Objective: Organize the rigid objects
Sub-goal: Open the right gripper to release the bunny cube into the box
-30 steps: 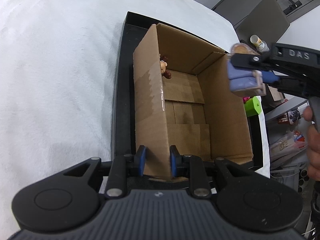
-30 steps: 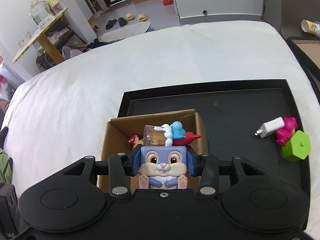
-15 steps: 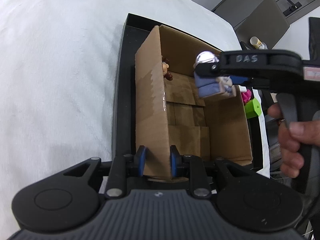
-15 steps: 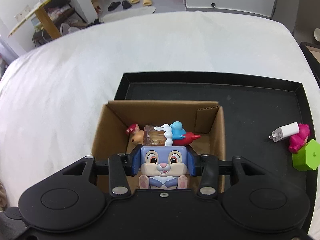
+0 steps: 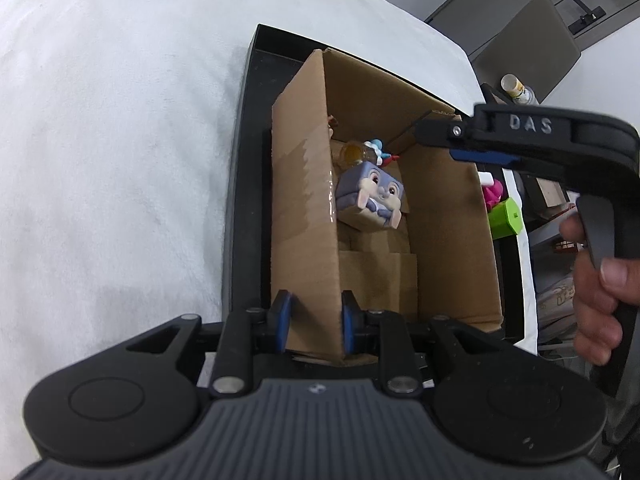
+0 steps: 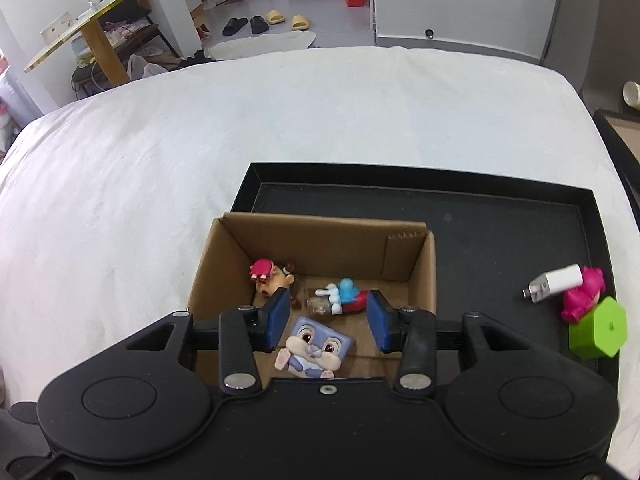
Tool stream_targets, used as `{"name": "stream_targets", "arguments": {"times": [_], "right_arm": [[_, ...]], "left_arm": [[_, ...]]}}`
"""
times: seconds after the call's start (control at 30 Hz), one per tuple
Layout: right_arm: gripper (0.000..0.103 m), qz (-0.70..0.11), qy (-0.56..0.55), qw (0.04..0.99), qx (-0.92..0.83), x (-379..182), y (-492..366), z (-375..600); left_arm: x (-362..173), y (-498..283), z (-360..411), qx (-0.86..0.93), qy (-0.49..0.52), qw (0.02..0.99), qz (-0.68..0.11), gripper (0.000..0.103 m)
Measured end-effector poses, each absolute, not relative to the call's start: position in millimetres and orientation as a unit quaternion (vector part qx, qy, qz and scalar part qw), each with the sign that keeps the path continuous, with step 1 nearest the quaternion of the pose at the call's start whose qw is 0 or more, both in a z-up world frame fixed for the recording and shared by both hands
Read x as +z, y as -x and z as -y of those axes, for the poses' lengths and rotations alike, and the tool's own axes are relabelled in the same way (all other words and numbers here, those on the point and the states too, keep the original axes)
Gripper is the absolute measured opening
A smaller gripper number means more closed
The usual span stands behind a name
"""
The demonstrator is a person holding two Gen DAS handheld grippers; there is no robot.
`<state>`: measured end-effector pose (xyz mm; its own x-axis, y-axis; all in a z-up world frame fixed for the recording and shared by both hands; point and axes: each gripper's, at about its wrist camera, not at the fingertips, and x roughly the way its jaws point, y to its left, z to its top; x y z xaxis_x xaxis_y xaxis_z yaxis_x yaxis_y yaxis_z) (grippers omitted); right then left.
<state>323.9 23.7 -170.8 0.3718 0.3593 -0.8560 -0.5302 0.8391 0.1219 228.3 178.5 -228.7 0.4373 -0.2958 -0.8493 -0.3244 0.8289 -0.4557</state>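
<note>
Cardboard box [image 6: 408, 256]: matt brown corrugated paperboard (one wall carries a glossy clear tape strip). Rabbit cube figurine [image 6: 316, 346]: smooth, slightly glossy plastic. Black tray [image 6: 500, 224]: matt finish. White bedcover [image 6: 200, 128]: soft, lightly textured cloth.

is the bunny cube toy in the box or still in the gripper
In the box. The bunny cube toy lies on the cardboard box floor, below the right gripper, whose blue pads stand apart and touch nothing.

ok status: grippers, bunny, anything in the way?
Left gripper shut on box wall. Right gripper open. Bunny cube in box. Nothing in the way.
</note>
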Motion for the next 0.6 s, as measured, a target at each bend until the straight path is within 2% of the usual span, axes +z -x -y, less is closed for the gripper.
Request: {"name": "stream_targets", "arguments": {"times": [0.23, 0.37, 0.6], "right_arm": [[0.045, -0.508, 0.062, 0.816, 0.269, -175, -318, -12], [0.053, -0.509, 0.055, 0.817, 0.267, -176, -314, -2], [0.062, -0.511, 0.032, 0.814, 0.274, -175, -310, 11]], "left_arm": [[-228, -228, -180, 0.011, 0.294, 0.795, -0.531, 0.024], [-228, -229, -180, 0.012, 0.294, 0.794, -0.531, 0.024], [-227, -229, -178, 0.015, 0.292, 0.795, -0.532, 0.024]]}}
